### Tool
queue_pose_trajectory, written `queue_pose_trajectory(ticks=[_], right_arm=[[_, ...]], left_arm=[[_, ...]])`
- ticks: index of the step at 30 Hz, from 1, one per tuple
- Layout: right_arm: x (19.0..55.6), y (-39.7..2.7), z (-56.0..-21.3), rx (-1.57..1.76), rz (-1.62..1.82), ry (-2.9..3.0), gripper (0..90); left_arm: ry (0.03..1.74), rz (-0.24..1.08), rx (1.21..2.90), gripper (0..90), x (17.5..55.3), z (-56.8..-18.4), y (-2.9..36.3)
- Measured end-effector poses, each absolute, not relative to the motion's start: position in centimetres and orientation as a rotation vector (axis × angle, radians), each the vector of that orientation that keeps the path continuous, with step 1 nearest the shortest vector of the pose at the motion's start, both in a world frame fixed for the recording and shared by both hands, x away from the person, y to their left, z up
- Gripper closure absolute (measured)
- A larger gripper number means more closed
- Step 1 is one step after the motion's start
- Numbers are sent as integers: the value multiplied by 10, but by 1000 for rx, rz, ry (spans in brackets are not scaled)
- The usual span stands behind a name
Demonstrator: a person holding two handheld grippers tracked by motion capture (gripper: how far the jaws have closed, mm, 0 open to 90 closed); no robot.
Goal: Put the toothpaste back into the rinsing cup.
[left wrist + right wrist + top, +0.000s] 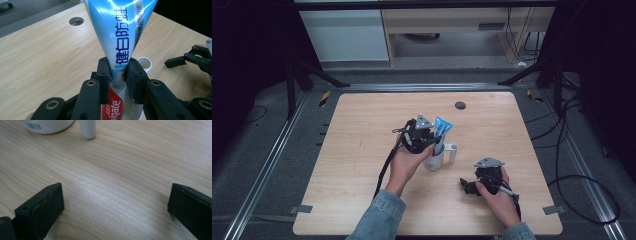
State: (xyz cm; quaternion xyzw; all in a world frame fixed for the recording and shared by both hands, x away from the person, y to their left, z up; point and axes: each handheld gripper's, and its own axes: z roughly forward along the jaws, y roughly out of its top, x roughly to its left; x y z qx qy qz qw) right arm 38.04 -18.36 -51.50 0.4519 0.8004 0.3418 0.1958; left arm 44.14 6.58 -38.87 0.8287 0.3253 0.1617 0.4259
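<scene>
A blue and white toothpaste tube (442, 127) stands with its lower end inside a white mug (435, 159) near the table's middle. My left gripper (428, 141) is shut on the tube; in the left gripper view its two black pads squeeze the tube (122, 37) just above the red band, over the mug's rim (145, 63). My right gripper (468, 186) rests low on the table to the right of the mug, open. In the right gripper view its jaws stand wide apart over bare wood, with the mug's base (47, 125) and handle (87, 128) ahead.
The wooden table (362, 165) has a dark round hole (460, 105) near its far edge. Black cables trail from both grippers. Metal frame legs and floor cables lie around the table; cabinets stand beyond it.
</scene>
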Motion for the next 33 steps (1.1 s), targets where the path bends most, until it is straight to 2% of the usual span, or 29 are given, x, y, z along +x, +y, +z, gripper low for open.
queue_pose_trajectory(ticks=[9, 17, 23, 27, 33], right_arm=[[380, -184, -515, 1261, 957, 2243, 8], [380, -184, -515, 1266, 957, 2243, 8], [380, -184, -515, 1264, 958, 2242, 8], [380, -184, -515, 1264, 958, 2242, 8], [380, -184, -515, 1264, 957, 2242, 8]], left_arm=[[831, 399, 2065, 710, 446, -390, 67], [828, 427, 2050, 638, 442, -387, 68], [830, 451, 2033, 500, 438, -384, 73], [824, 446, 2034, 346, 436, -385, 73], [821, 440, 2033, 294, 435, -386, 72]])
